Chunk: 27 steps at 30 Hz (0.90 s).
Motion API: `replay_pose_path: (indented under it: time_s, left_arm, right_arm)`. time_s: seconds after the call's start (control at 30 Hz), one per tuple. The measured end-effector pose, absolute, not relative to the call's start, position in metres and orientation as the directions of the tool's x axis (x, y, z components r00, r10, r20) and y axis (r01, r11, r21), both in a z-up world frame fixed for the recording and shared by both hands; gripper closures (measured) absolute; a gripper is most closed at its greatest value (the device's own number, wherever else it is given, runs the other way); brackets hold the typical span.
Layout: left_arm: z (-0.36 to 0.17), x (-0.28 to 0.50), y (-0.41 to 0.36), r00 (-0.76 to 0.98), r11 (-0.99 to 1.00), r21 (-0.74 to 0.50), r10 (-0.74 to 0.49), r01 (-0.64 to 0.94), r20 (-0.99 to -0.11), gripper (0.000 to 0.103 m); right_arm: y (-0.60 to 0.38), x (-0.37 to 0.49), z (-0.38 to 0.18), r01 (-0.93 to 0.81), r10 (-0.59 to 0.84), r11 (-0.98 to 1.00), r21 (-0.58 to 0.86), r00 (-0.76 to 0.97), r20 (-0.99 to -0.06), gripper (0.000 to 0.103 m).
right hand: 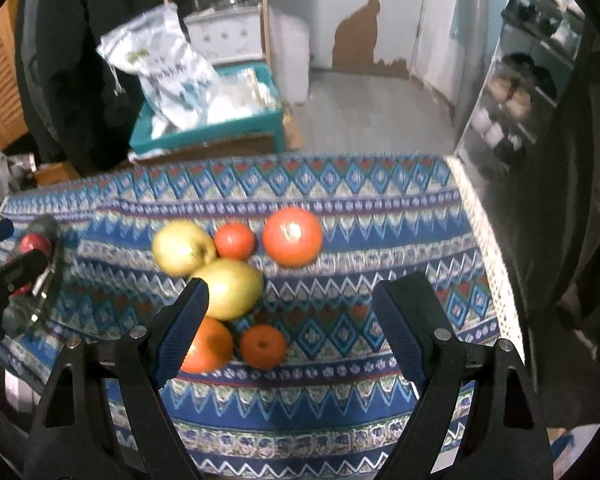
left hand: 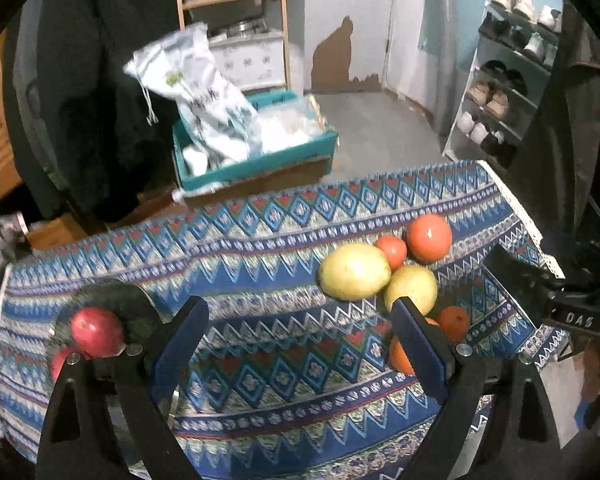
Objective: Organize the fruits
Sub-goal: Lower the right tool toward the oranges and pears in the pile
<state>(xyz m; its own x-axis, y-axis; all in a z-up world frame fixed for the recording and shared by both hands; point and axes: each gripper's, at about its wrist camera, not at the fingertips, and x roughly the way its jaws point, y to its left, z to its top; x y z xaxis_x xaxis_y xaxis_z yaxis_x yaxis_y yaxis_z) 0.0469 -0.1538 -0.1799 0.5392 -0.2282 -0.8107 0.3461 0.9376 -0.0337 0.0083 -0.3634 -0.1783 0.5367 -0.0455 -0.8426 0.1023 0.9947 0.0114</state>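
Two grippers, left gripper (left hand: 300,332) and right gripper (right hand: 290,312), spread wide, empty; patterned tablecloth (right hand: 340,400), grey floor (right hand: 372,120), shoe rack (left hand: 500,92)

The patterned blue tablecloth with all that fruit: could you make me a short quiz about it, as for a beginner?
1. True or false: the right gripper holds a fruit.
2. Which sits on the dark round plate? A) red apple B) large red tomato C) small orange tangerine
3. How many yellow-green apples, such as, lie on the patterned blue tablecloth?

Key: 1 false, its jaws stand open and empty; 2 A; 3 two.
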Motion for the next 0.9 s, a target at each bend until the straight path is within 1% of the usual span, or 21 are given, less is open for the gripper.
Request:
replay_pose_path:
  time_s: [0.1,0.17,0.27,0.43,0.63,0.77,0.9]
  left_arm:
    - [-0.192,0.049,-0.159,0.510,0.936,-0.056,-0.239,0.348,-0.826,0.010]
    - [-0.198,0.049,-0.164,0.501,0.933,-0.049,-0.236,0.357,-0.833,0.016]
    - [-0.207,0.049,-0.172,0.495,0.930,-0.025,-0.218,0.367,-0.841,0.016]
    - [-0.220,0.048,-0.177,0.454,0.926,-0.053,-0.233,0.373,-0.860,0.016]
    - [-0.231,0.048,-0.182,0.438,0.921,-0.045,-0.227,0.387,-0.870,0.016]
    - [-0.235,0.049,-0.181,0.423,0.919,-0.059,-0.234,0.389,-0.875,0.016]
    - [-0.239,0.050,-0.182,0.397,0.919,-0.080,-0.244,0.387,-0.885,0.016]
  right_arm:
    - [-0.366,0.010,-0.194,0.098,-0.037,0.995,0.014,0.508,-0.861,0.019]
    - [-0.369,0.011,-0.204,0.094,-0.026,0.995,0.023,0.489,-0.872,0.019]
    - [-0.369,0.011,-0.219,0.087,-0.012,0.996,0.030,0.456,-0.890,0.019]
    - [-0.370,0.012,-0.239,0.077,0.019,0.995,0.056,0.412,-0.911,0.019]
    - [-0.364,0.015,-0.260,0.048,0.024,0.998,0.045,0.366,-0.930,0.019]
    - [-0.361,0.017,-0.274,0.030,0.020,0.999,0.032,0.331,-0.943,0.024]
    - [-0.359,0.019,-0.279,0.020,0.056,0.998,0.066,0.327,-0.943,0.024]
